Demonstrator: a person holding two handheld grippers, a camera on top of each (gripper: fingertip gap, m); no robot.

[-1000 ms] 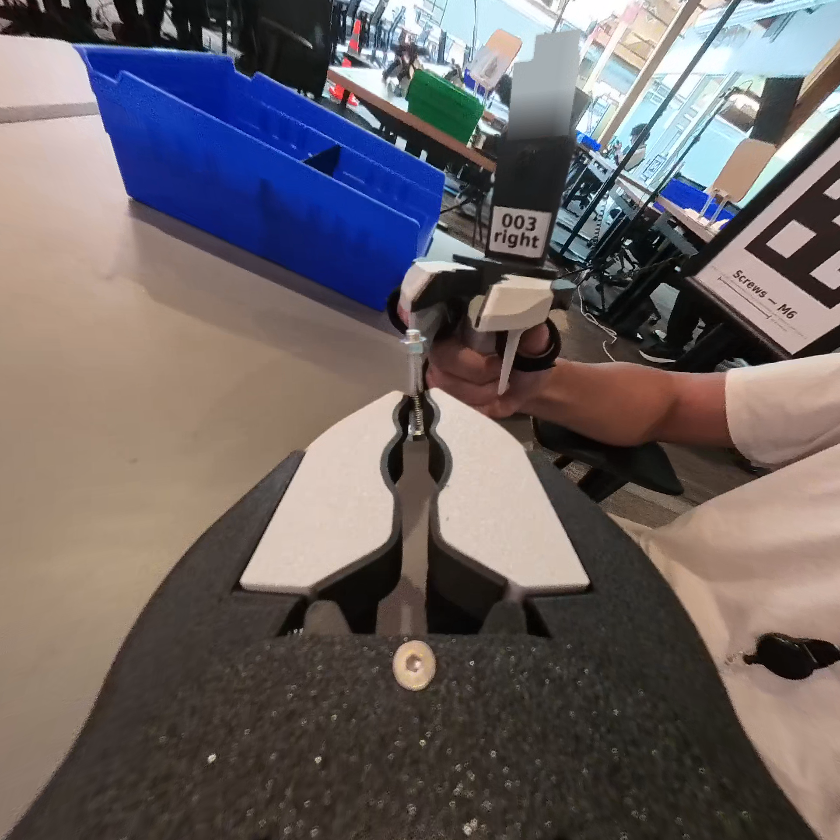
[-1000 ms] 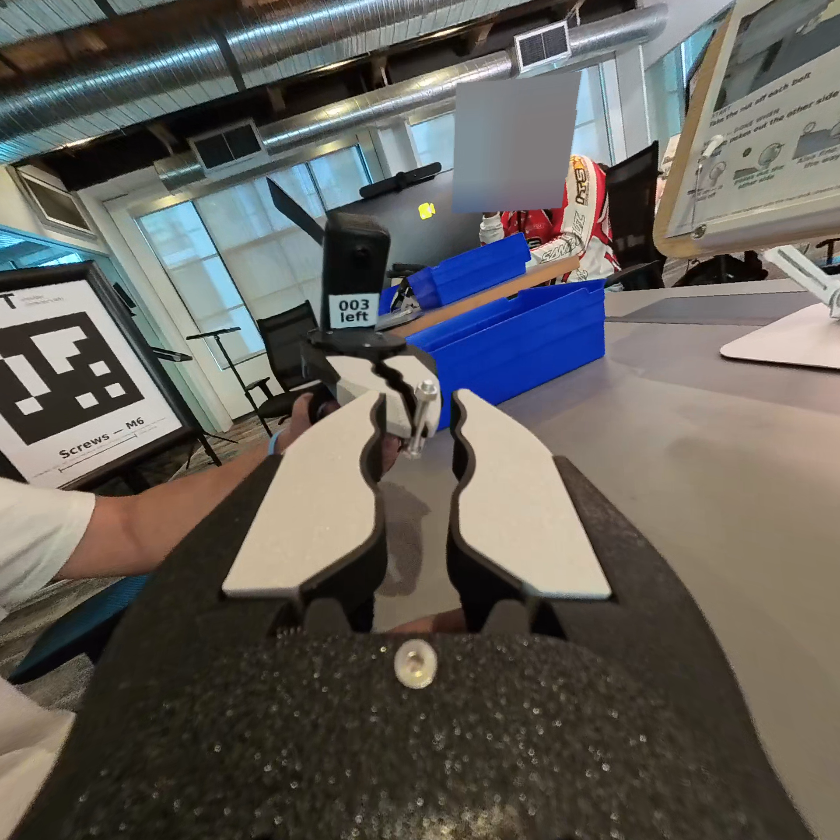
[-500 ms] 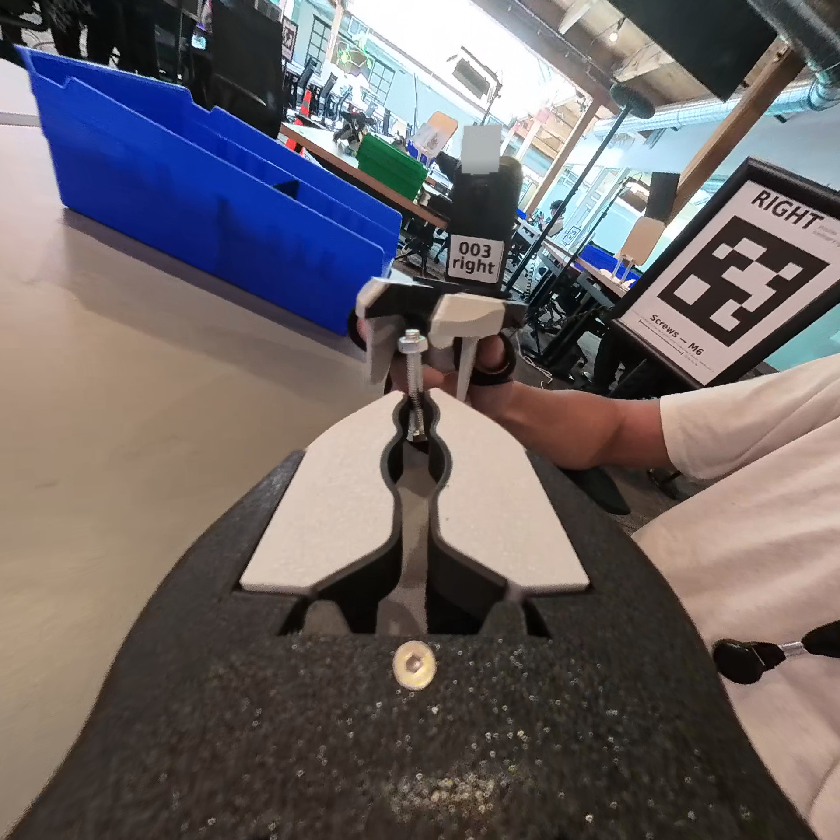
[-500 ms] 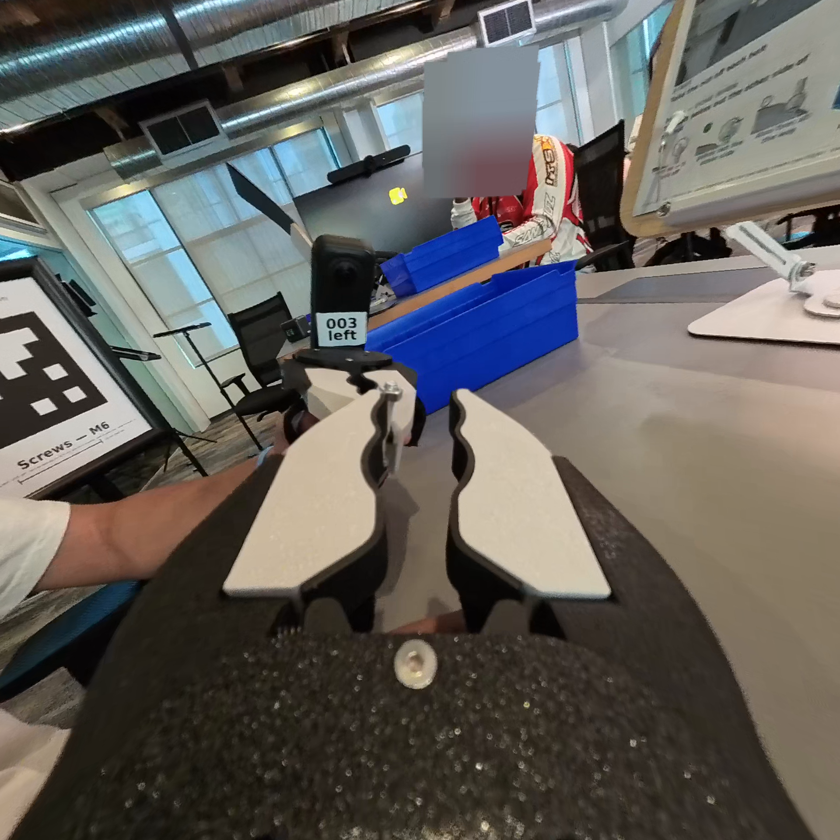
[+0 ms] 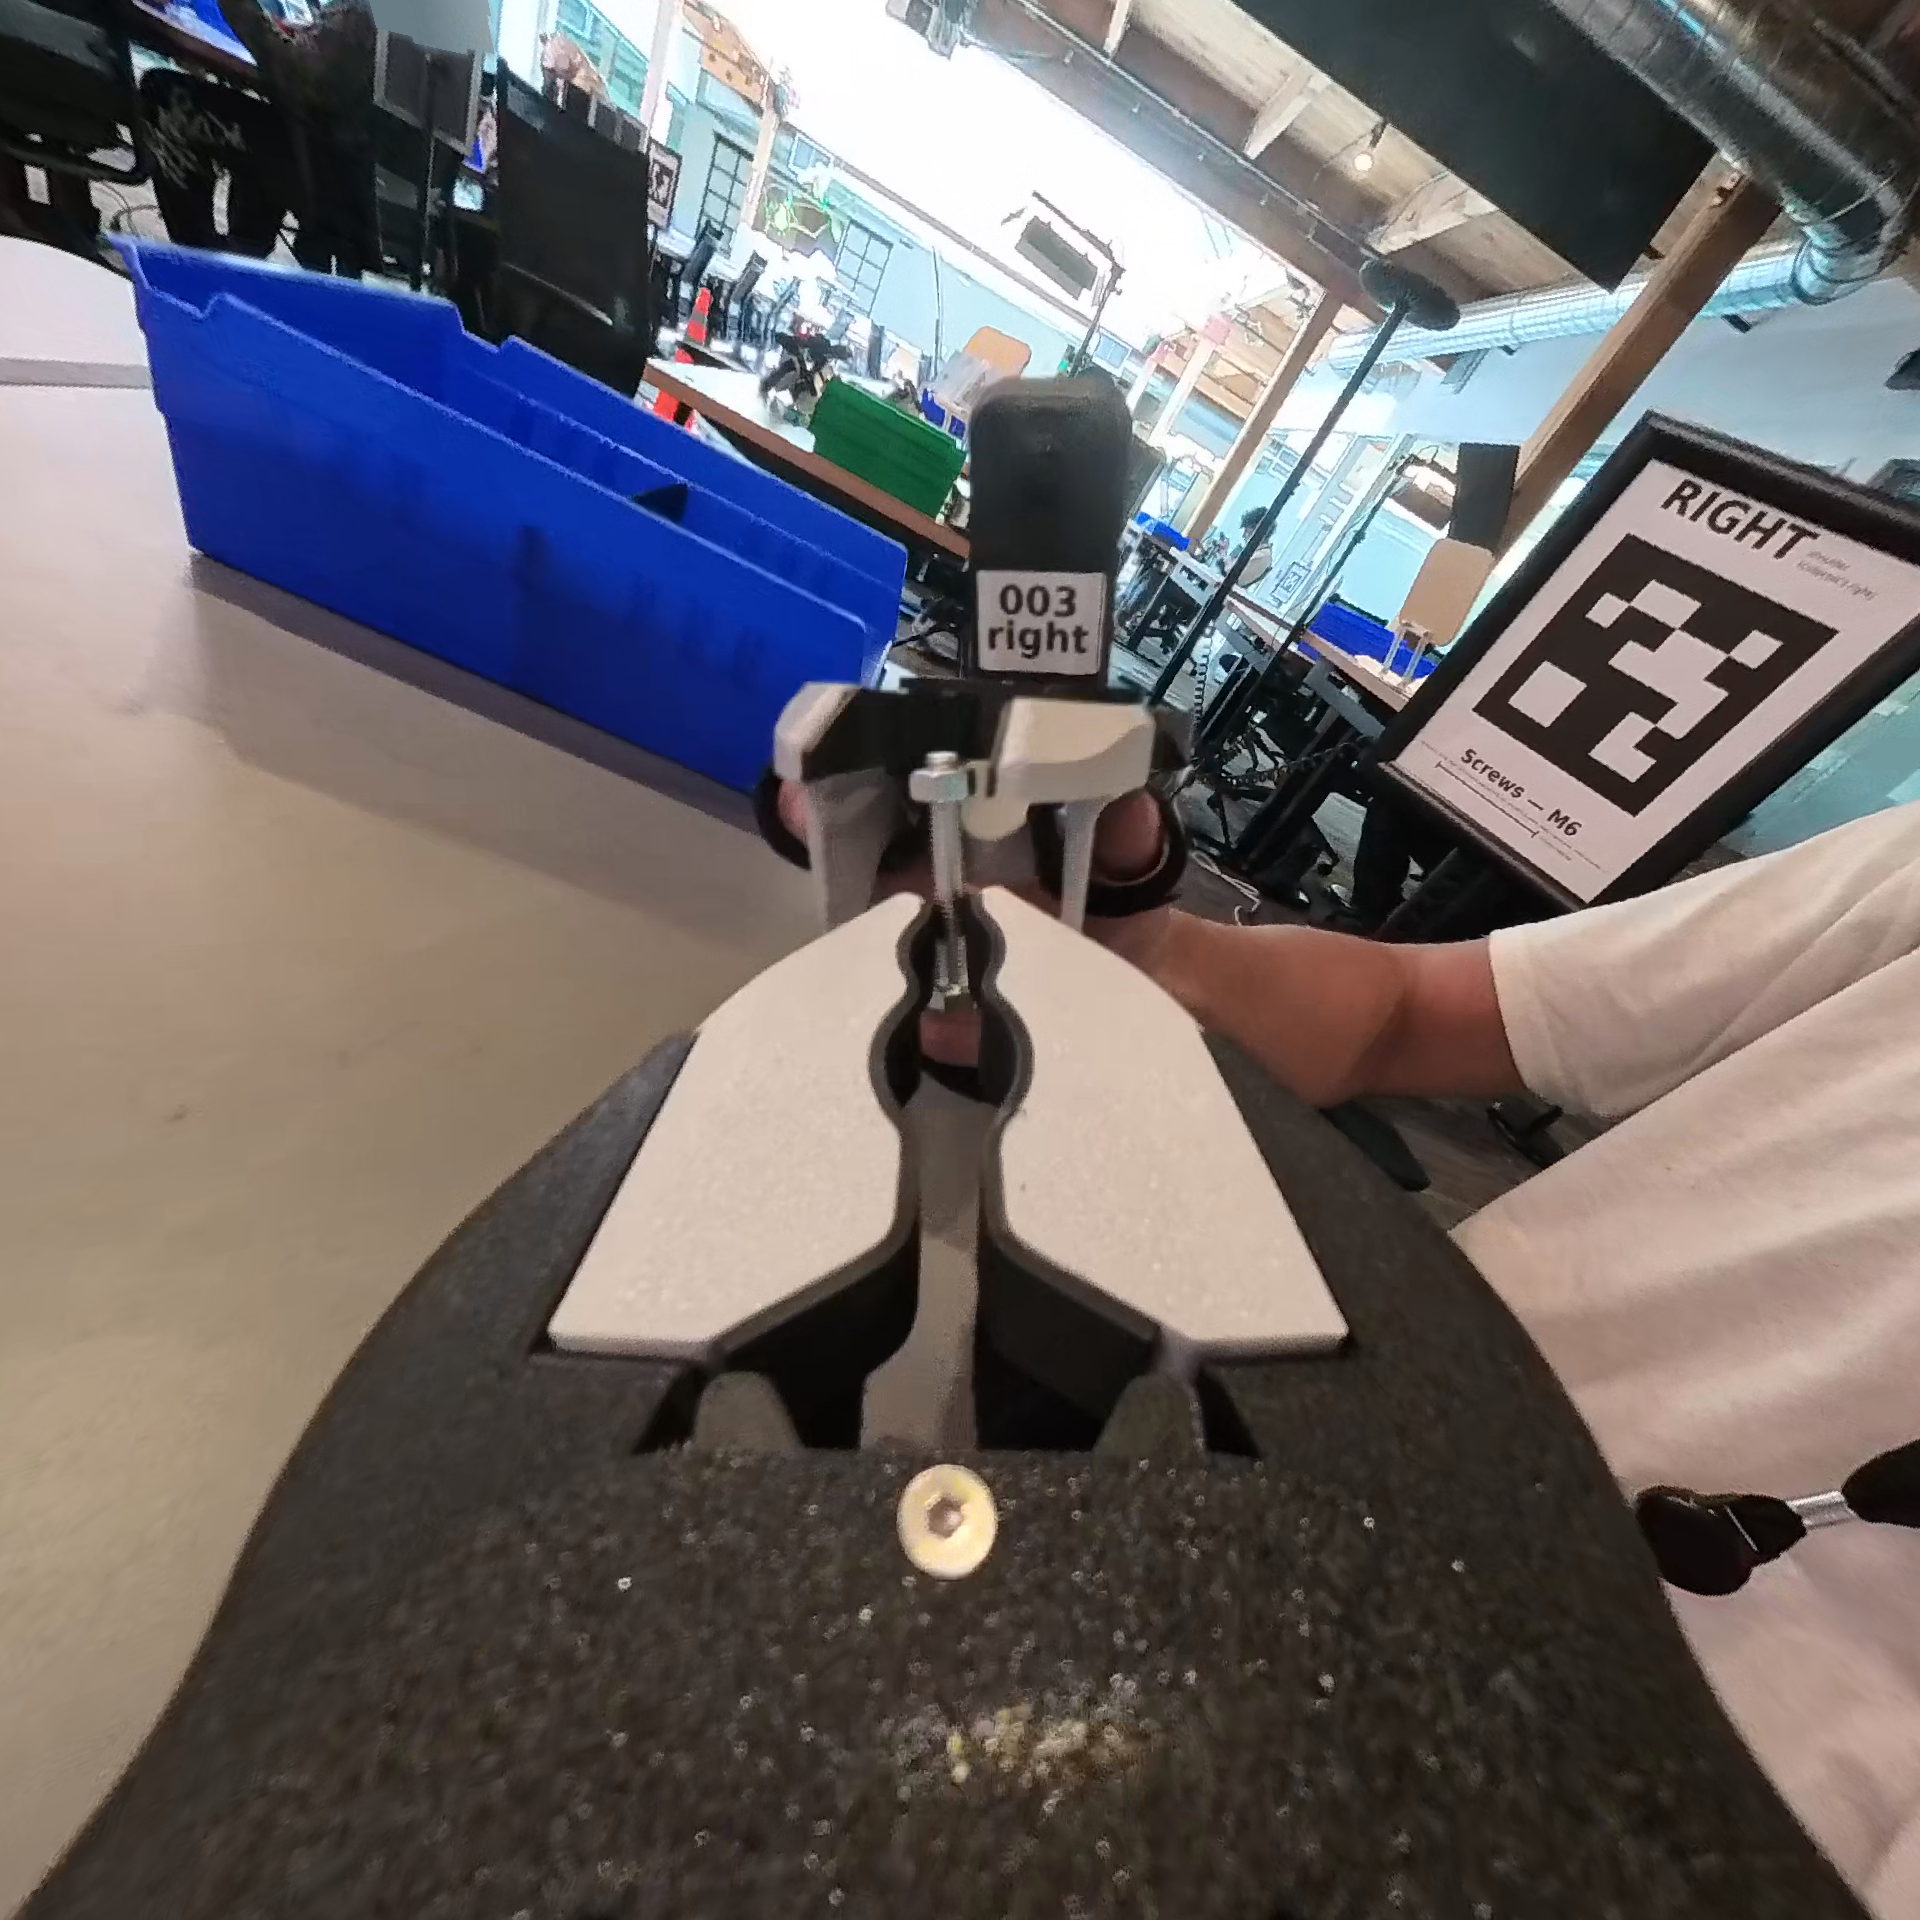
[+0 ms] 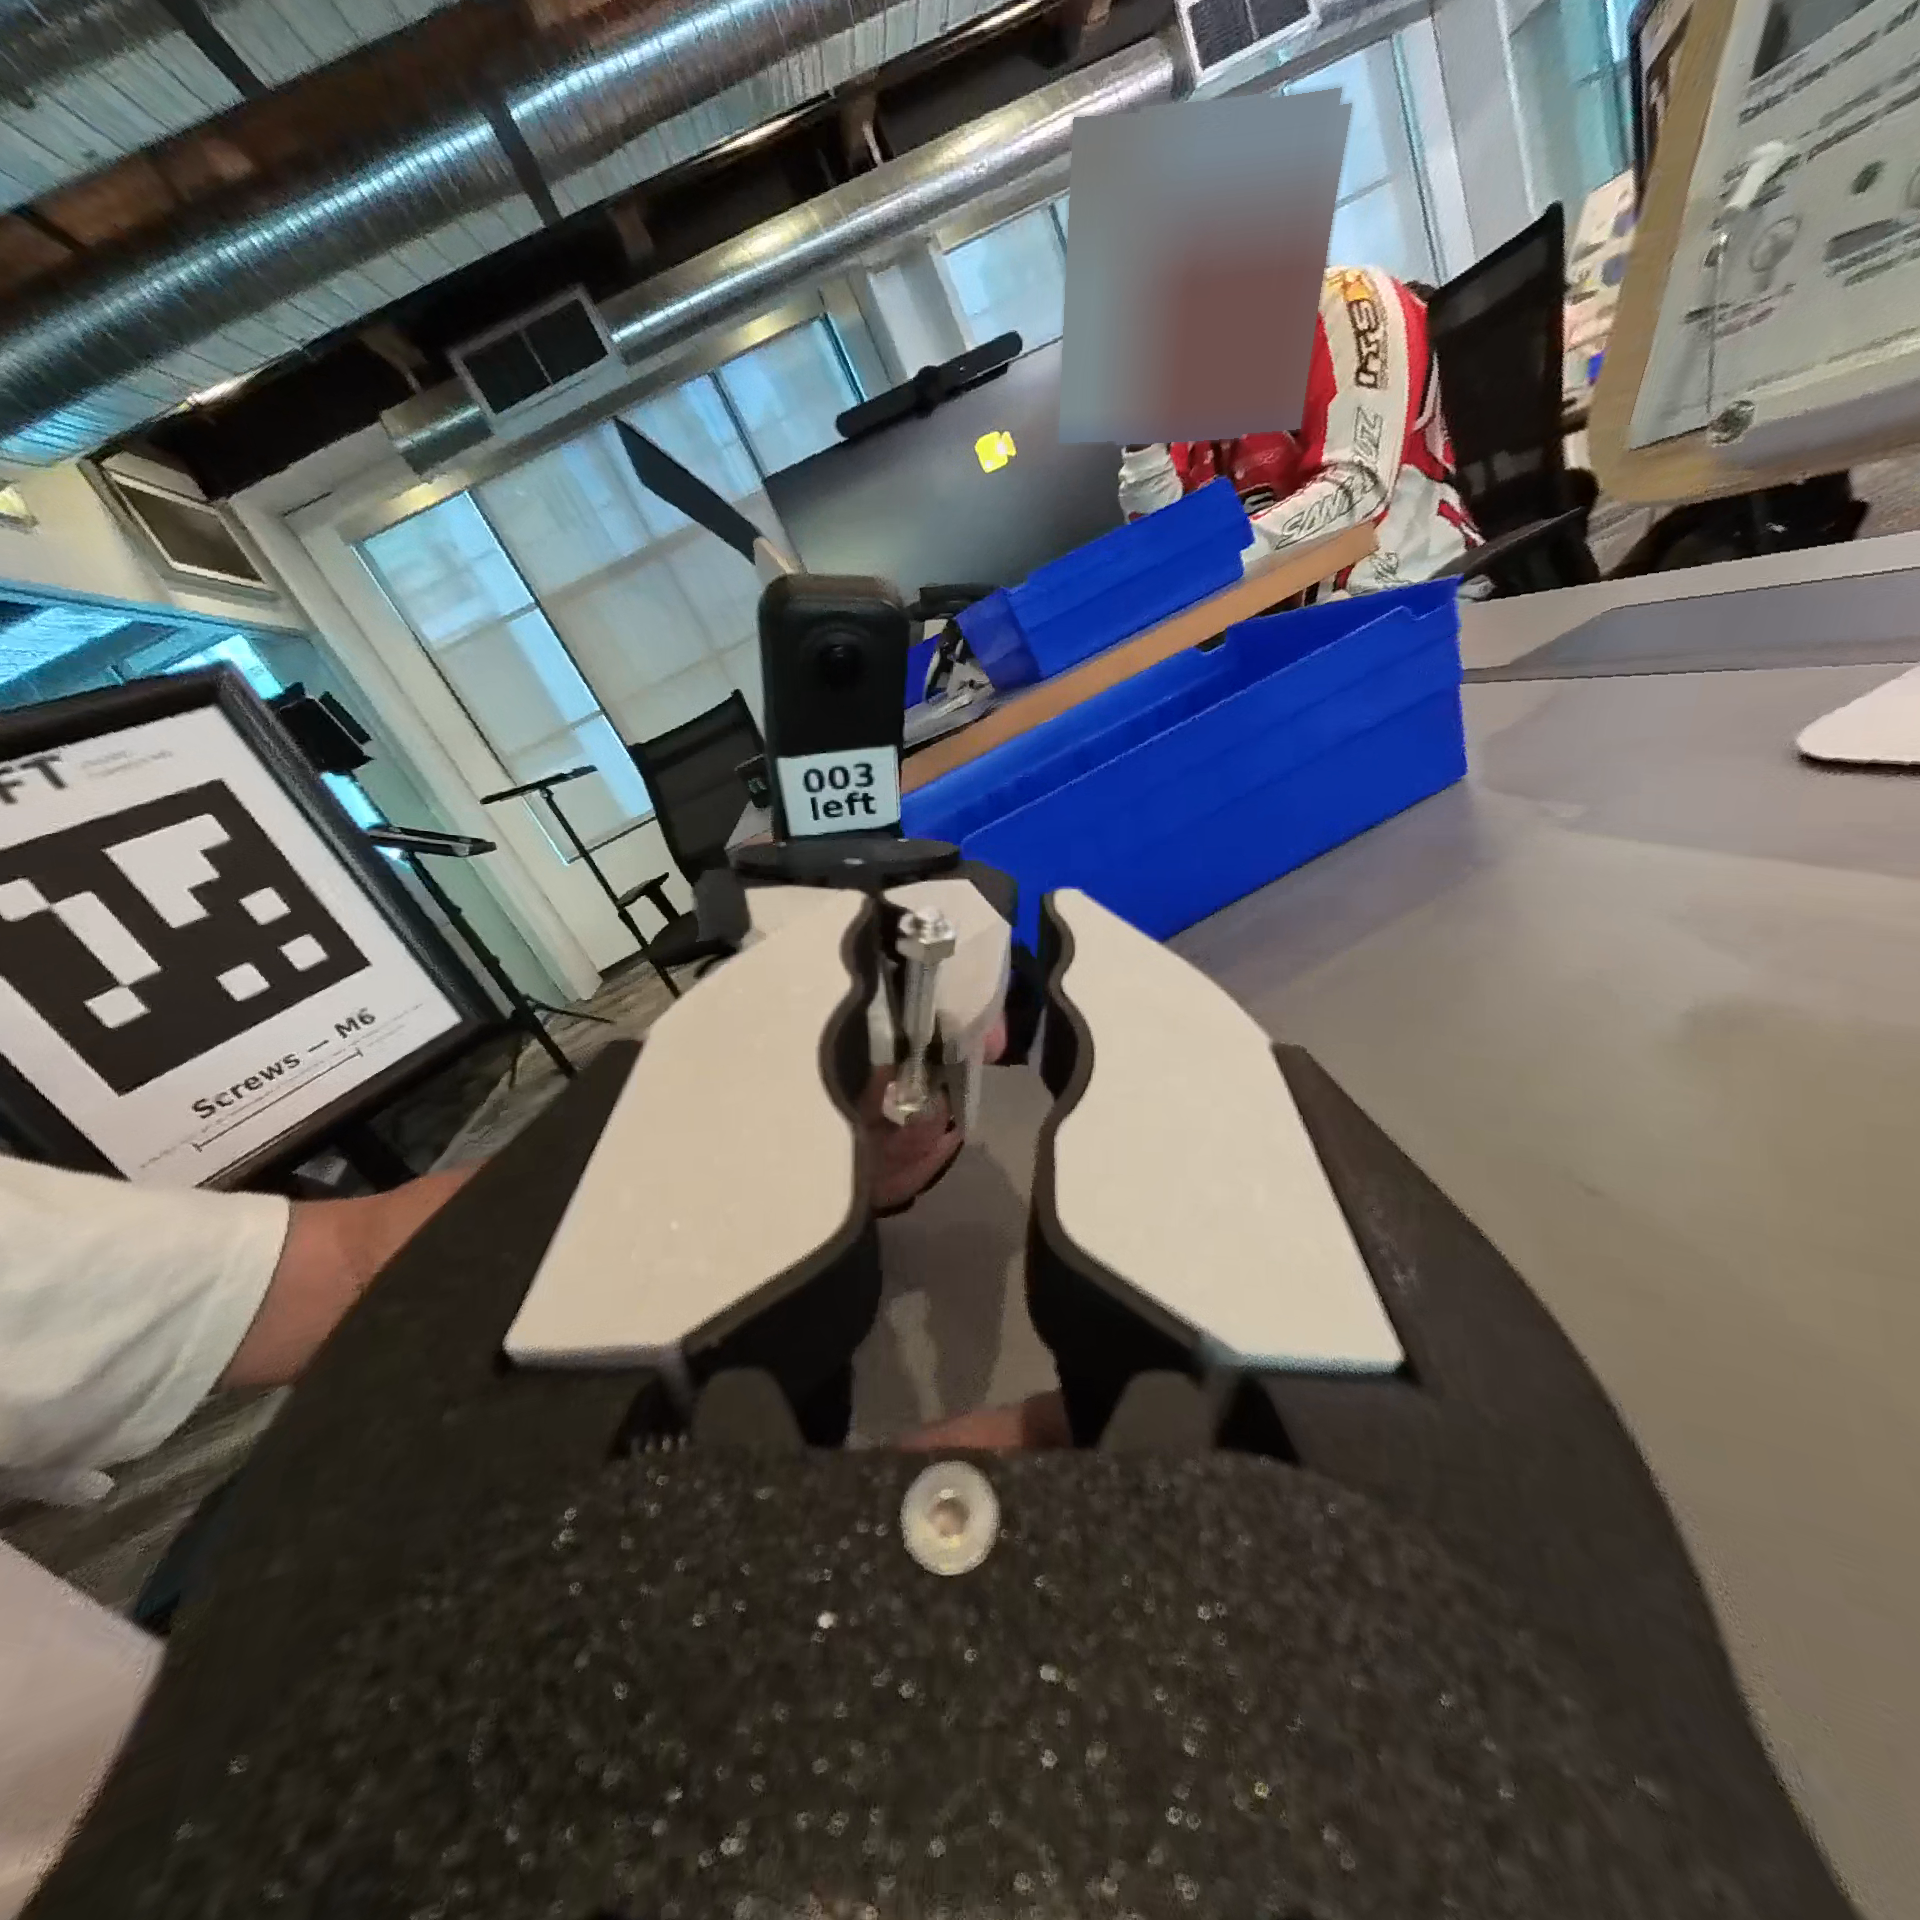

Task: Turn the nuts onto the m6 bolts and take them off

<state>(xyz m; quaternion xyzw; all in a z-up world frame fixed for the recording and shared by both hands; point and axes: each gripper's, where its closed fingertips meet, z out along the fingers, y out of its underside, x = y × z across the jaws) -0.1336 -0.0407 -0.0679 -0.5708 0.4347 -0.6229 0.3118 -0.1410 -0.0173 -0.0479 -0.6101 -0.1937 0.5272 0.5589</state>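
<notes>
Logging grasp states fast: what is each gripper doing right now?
Left gripper: closed on the bolt, which stands upright with a nut near its top.
Right gripper: open around the nut end, holding nothing.

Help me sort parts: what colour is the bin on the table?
Solid blue; the bin shows best in the left wrist view.

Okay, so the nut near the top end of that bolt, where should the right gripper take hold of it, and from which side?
Grip the nut across two opposite flats, coming in level with it, square to the bolt. The bolt stands roughly upright, clamped lower down in the left gripper, so its upper end is free. The right gripper is open around it; best narrowed onto the flats, not the threads.
</notes>
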